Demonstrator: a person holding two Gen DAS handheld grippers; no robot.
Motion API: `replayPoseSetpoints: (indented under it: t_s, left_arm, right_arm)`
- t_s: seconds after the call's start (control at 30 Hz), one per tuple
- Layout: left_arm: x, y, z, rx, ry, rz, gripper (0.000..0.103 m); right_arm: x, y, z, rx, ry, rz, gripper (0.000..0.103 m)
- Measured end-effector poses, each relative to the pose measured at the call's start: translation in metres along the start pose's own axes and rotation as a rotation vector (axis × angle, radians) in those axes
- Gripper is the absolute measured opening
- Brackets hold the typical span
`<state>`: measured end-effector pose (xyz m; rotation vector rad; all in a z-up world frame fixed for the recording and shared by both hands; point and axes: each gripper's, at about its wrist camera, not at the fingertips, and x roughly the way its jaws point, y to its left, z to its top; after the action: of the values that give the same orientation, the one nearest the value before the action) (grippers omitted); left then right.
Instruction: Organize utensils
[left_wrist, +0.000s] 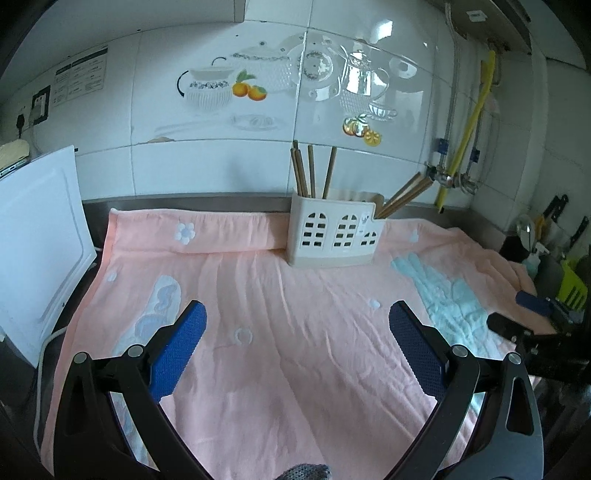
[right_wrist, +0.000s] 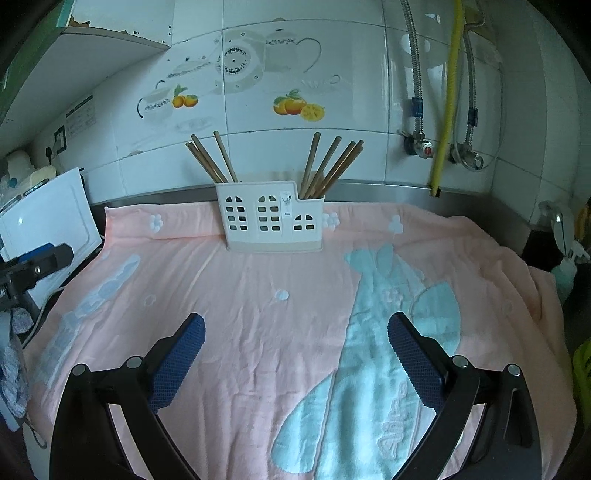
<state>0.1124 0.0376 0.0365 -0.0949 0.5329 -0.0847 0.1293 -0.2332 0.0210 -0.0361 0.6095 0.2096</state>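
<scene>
The white utensil holder (right_wrist: 271, 218) stands at upper centre of the right wrist view, on the pink towel (right_wrist: 258, 332) against the tiled wall, with chopsticks (right_wrist: 328, 166) already upright in its left and right compartments. Both the left gripper (left_wrist: 297, 314) and the right gripper (right_wrist: 295, 325) hover wide and empty over bare towel. No loose utensil shows, so sorting looks finished, though the frame edges are unclear; the next move would need finding any strays.

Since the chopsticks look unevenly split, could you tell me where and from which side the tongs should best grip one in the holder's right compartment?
Grip a chopstick in the right bunch near its free top end, coming from above. Only the upper shafts stand clear of the white holder, fanned and leaning right. The outermost stick likely gives most room; both tongs are open and empty.
</scene>
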Motion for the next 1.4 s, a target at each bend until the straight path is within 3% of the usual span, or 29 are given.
replayPoseSetpoints:
  t_s: [1.4]
  left_arm:
    - [0.0, -0.011, -0.027, 0.042, 0.065, -0.026, 0.098]
  right_arm:
    - [-0.005, 0.0, -0.007, 0.002, 0.013, 0.032, 0.096]
